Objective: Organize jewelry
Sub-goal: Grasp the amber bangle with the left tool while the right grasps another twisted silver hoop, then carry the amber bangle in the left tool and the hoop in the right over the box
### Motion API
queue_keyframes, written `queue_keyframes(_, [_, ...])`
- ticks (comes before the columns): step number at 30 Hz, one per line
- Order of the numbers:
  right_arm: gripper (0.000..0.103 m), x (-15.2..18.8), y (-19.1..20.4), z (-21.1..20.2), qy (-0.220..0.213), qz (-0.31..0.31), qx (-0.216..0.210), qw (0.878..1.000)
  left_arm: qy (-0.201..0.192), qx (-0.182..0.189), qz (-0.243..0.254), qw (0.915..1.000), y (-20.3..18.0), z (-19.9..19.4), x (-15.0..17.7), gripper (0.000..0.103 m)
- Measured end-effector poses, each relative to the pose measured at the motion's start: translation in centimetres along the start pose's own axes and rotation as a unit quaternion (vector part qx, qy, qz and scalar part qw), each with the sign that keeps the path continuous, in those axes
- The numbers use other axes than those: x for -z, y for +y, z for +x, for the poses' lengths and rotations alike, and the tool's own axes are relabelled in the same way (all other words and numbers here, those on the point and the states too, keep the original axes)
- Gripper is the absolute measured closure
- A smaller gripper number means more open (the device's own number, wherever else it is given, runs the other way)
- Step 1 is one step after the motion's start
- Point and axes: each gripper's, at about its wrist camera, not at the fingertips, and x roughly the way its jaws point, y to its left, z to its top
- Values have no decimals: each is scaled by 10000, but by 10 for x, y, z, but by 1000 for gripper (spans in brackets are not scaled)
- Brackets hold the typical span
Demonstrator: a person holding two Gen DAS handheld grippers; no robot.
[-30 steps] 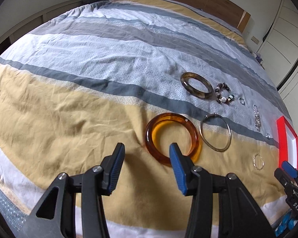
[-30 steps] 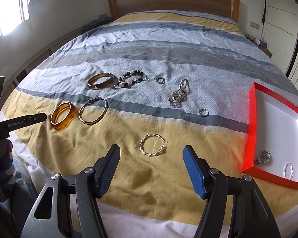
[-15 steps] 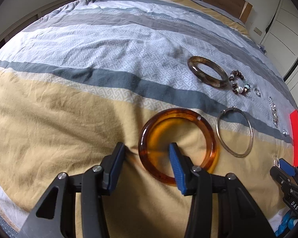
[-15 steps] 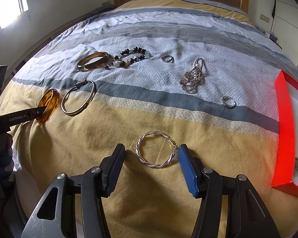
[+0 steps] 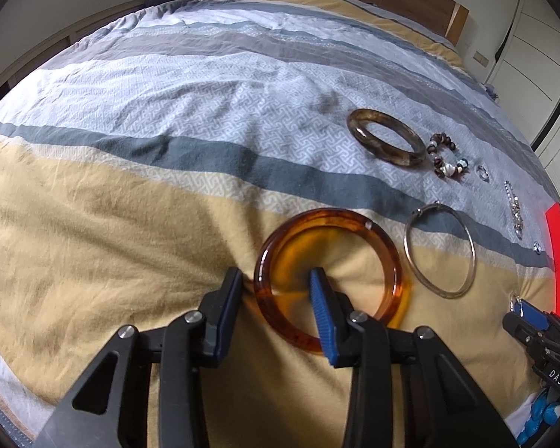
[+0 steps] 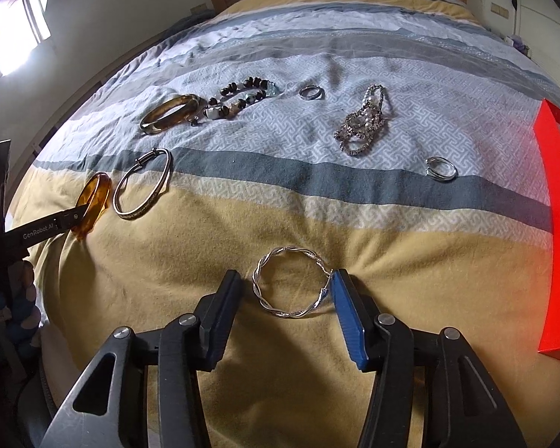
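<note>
The amber bangle (image 5: 330, 280) lies on the yellow band of the bedspread (image 5: 112, 224), its near-left rim between the closing fingers of the left gripper (image 5: 276, 280), which seem not yet to press it. Right of it, the twisted silver hoop (image 6: 291, 285) lies inside the right gripper (image 6: 285, 283), whose right finger touches it while the left stands just clear. The red box (image 6: 556, 224) sits far right.

I count 4 bangles on the bedspread: 1 amber (image 6: 93, 205), 1 brown (image 6: 170, 113), 1 thin silver (image 6: 142, 183), 1 twisted silver (image 6: 292, 287). Farther off I see 1 bead bracelet (image 6: 242, 99), 1 chain (image 6: 364, 121), 2 rings (image 6: 311, 92) (image 6: 441, 168), and 1 red box (image 6: 558, 224) at right.
</note>
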Motion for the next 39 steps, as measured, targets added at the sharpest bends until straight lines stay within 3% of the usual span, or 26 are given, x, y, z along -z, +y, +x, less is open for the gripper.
queue_keyframes(5, [53, 3, 1, -1, -89, -44, 19, 9999, -36, -74, 85, 9999, -4, -2, 1, 76])
queue_keyframes(7, [60, 3, -3, -3, -125, 15, 17, 9999, -54, -100, 109, 9999, -5, -3, 1, 79])
queue_keyframes(12, [61, 3, -2, -4, -164, 9, 17, 9999, -72, -138, 146, 9998, -6, -8, 2, 91])
queue_keyframes(19, [62, 4, 9, -23, -227, -113, 66, 9997, -111, -139, 128, 9998, -8, -30, 4, 93])
queue_keyframes(30, [62, 31, 18, -103, -563, -75, -1, 9984, -269, 11, 212, 9994, -21, -100, 23, 93])
queue_keyframes(39, [62, 57, -33, -182, -1027, 292, 487, 9931, -307, 546, 652, 9959, -93, -134, 25, 93])
